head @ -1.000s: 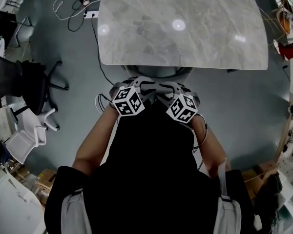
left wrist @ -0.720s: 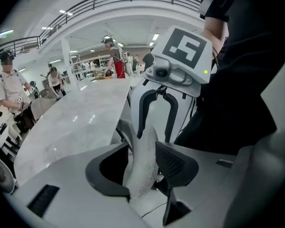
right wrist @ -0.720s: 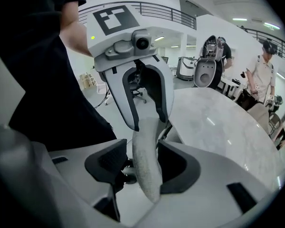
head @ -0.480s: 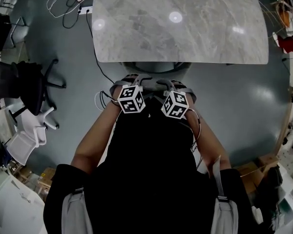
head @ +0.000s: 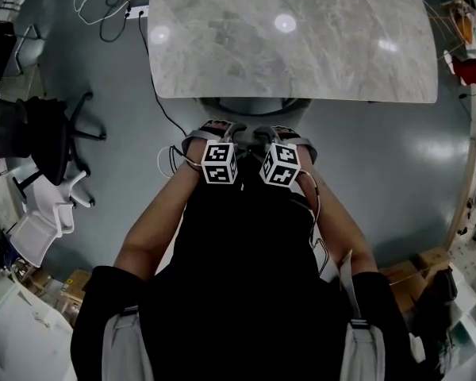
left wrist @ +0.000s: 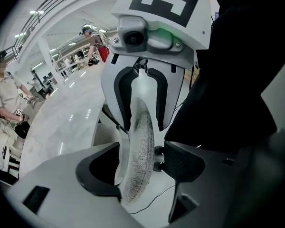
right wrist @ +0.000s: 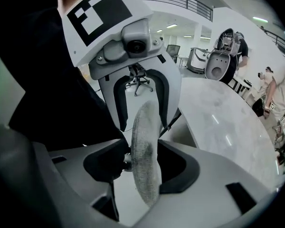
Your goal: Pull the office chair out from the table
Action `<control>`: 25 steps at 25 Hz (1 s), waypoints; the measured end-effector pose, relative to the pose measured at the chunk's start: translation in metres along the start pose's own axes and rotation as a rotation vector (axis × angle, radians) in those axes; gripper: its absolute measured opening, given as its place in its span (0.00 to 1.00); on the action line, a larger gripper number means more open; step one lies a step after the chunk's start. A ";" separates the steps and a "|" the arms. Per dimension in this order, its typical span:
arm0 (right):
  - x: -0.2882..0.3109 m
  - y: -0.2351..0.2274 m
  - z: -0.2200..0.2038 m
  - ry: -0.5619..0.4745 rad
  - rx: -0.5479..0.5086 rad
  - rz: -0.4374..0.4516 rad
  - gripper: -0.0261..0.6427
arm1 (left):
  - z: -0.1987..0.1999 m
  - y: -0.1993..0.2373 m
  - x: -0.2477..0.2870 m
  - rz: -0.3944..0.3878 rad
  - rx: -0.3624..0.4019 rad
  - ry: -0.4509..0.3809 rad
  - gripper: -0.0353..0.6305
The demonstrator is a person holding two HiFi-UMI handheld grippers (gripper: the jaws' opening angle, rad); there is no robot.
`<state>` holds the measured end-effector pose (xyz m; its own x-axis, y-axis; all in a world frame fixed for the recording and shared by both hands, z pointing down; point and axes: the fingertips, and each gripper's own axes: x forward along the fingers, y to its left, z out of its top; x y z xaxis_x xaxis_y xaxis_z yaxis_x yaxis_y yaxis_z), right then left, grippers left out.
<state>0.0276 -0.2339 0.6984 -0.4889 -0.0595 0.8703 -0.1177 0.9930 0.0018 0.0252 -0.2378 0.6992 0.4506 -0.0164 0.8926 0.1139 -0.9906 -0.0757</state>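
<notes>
The office chair's grey backrest top point(head: 254, 109) shows just under the near edge of the marble table point(head: 293, 38). Both grippers hang side by side over it, pointing steeply down. In the left gripper view the backrest's mesh-covered rim point(left wrist: 140, 146) runs between the jaws of my left gripper point(left wrist: 142, 167) point(head: 214, 129). Those jaws are opening, and a gap shows beside the right pad point(left wrist: 183, 160). My right gripper point(right wrist: 142, 167) point(head: 284, 132) straddles the same rim point(right wrist: 145, 141) with its jaws spread wide. The seat and base are hidden.
A black office chair point(head: 40, 137) and a white chair point(head: 44, 225) stand on the grey floor at left. Cables point(head: 103, 10) trail near the table's far left corner. Boxes point(head: 428, 260) sit at right. People stand beyond the table point(left wrist: 4, 94) point(right wrist: 280, 94).
Both grippers have drawn closer together and sunk toward the chair's backrest. The table looks slightly nearer in the head view.
</notes>
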 end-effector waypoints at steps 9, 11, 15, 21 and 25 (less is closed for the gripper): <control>0.013 0.002 -0.015 0.079 -0.001 0.003 0.37 | -0.006 0.000 0.015 -0.022 0.051 0.075 0.49; 0.014 0.002 -0.016 0.087 -0.001 0.000 0.36 | -0.007 0.000 0.017 -0.028 0.051 0.083 0.49; 0.017 -0.002 -0.016 0.091 0.011 -0.026 0.30 | -0.010 -0.002 0.021 -0.037 0.033 0.080 0.42; 0.019 -0.004 -0.016 0.090 0.017 -0.046 0.26 | -0.011 -0.001 0.023 -0.024 0.039 0.081 0.30; 0.017 -0.003 -0.017 0.087 0.020 -0.052 0.25 | -0.009 0.001 0.024 -0.019 0.032 0.084 0.26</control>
<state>0.0346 -0.2364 0.7221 -0.4047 -0.1008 0.9089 -0.1585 0.9866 0.0388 0.0281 -0.2402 0.7240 0.3725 -0.0108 0.9280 0.1499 -0.9861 -0.0716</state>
